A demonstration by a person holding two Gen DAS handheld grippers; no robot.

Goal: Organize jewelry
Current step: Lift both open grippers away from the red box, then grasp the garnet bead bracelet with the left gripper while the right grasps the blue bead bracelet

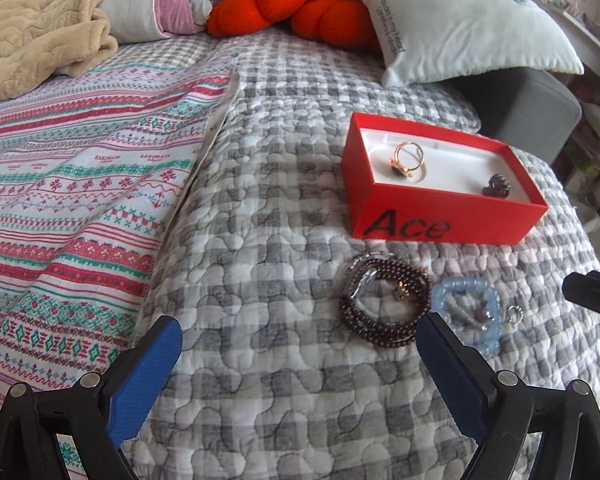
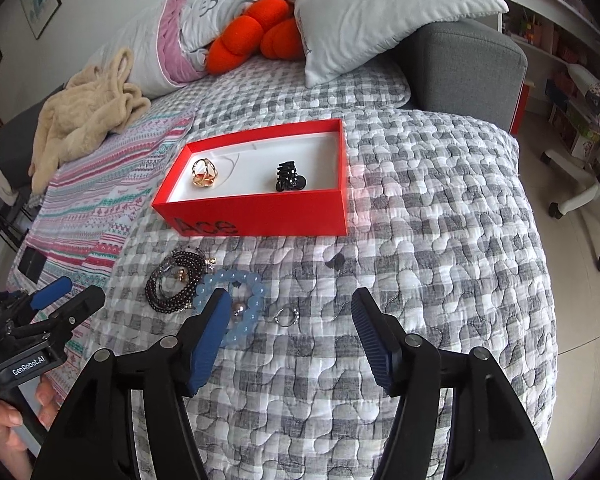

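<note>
A red "Ace" box sits on the grey checked quilt, holding a gold ring and a black hair clip. In front of it lie a dark beaded bracelet, a pale blue bead bracelet and a small silver ring. My left gripper is open and empty, left of the bracelets. My right gripper is open and empty, its fingers either side of the silver ring.
A striped patterned sheet covers the left of the bed. A beige blanket, orange plush and white pillows lie at the back. A grey sofa arm and office chair stand right.
</note>
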